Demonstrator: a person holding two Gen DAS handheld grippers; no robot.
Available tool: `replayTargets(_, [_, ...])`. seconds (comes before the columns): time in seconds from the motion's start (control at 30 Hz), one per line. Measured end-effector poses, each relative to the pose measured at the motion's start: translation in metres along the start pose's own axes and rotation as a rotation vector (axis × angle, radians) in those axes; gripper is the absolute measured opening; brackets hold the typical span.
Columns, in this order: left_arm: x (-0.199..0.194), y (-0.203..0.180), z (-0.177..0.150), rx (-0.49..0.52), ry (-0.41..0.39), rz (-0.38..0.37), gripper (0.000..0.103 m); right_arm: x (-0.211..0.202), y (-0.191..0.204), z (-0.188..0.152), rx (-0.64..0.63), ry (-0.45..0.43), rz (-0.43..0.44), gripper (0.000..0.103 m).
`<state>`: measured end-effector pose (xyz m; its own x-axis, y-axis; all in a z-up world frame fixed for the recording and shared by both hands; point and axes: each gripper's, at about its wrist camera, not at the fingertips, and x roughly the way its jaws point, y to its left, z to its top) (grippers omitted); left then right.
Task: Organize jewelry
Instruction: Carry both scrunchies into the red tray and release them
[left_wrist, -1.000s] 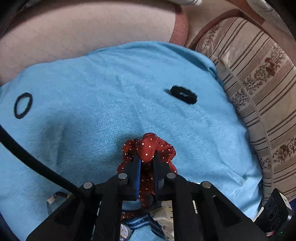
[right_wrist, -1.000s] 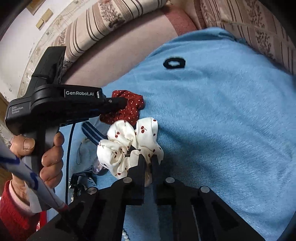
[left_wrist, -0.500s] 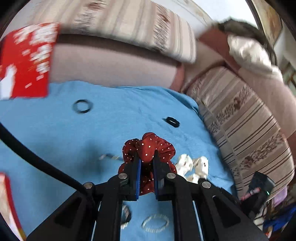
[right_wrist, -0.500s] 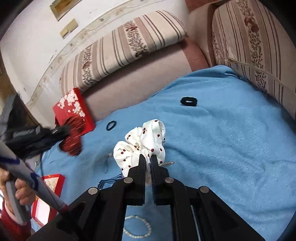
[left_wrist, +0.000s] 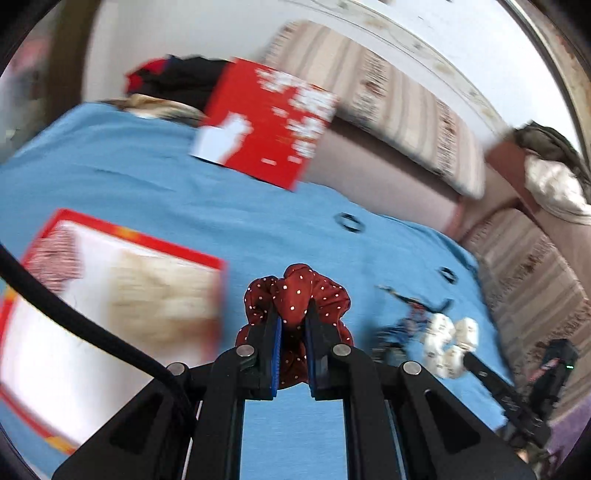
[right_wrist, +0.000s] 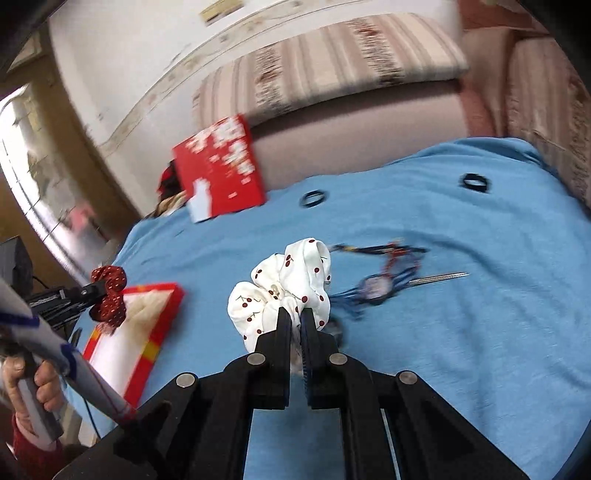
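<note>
Red scrunchie (left_wrist: 295, 295) bunches upright (no clear long axis) in left hand-held gripper (left_wrist: 293, 325).

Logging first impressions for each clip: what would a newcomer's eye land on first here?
Two scrunchies pinched aloft: a red dotted scrunchie in the left tool, a white cherry-print scrunchie in the right tool. Below lies a blue cloth, with an open red box at its left edge.

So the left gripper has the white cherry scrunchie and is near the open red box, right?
Not quite: the left gripper is shut on the red dotted scrunchie, as the left wrist view shows. The white cherry scrunchie is in the right gripper. The open red box is indeed near.
</note>
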<state>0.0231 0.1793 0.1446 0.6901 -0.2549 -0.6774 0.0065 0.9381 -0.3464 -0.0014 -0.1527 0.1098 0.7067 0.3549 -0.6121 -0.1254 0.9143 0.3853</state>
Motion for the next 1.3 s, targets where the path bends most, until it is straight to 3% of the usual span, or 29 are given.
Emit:
replayTargets(0.27, [-0.03, 0.098, -0.005, -0.127, -0.051, 0.204, 0.01, 0.036, 0.099, -0.011, -0.087, 0.1, 0.139, 0.006])
replayTargets(0.47, [-0.04, 0.164, -0.008, -0.257, -0.014, 0.278, 0.01, 0.074, 0.183, -0.028, -0.208, 0.173, 0.208, 0.006])
replayTargets(0.67, [-0.037, 0.194, -0.007, -0.295, 0.02, 0.362, 0.01, 0.119, 0.242, -0.049, -0.263, 0.266, 0.26, 0.006])
replayTargets(0.83, [-0.025, 0.212, -0.003, -0.318, 0.037, 0.41, 0.011, 0.15, 0.27, -0.06, -0.292, 0.311, 0.256, 0.006])
replayTargets(1.3, [-0.009, 0.228, 0.002, -0.388, 0.06, 0.383, 0.017, 0.184, 0.276, -0.082, -0.25, 0.412, 0.266, 0.006])
